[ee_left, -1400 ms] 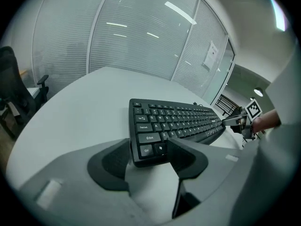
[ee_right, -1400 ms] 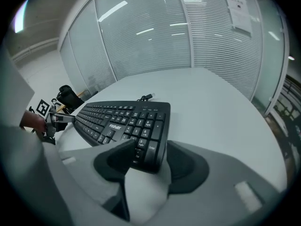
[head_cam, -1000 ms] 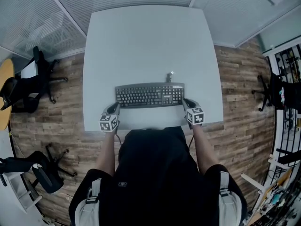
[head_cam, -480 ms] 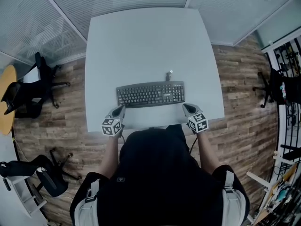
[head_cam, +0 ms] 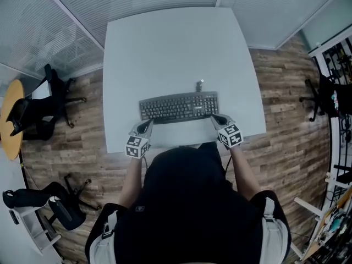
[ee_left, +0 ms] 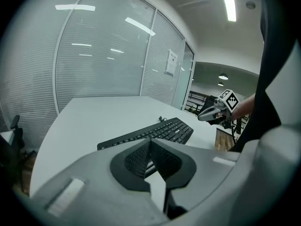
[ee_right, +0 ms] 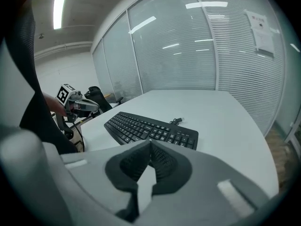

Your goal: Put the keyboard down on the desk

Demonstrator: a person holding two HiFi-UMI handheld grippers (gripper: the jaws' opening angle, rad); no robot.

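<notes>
Left claw: jaws pressed together, nothing between them. Right claw: the same, closed and empty. Both sat low over the near strip of the table, close to the person's body. Directly ahead of each lay the keyboard, flat on the table, keys up, its long axis running side to side across the person. The left claw was just off its near-left corner and the right claw just off its near-right corner, at about equal nearness; each claw's own view showed the keyboard beyond the tips rather than in them. Whether either tip brushed the edge could not be told. A short cable lay behind the keyboard's far edge, toward the right. Judgement: the keyboard looked set down already. With it lying forward of both claws, a straight pull back toward the body should clear it without nudging either end.
</notes>
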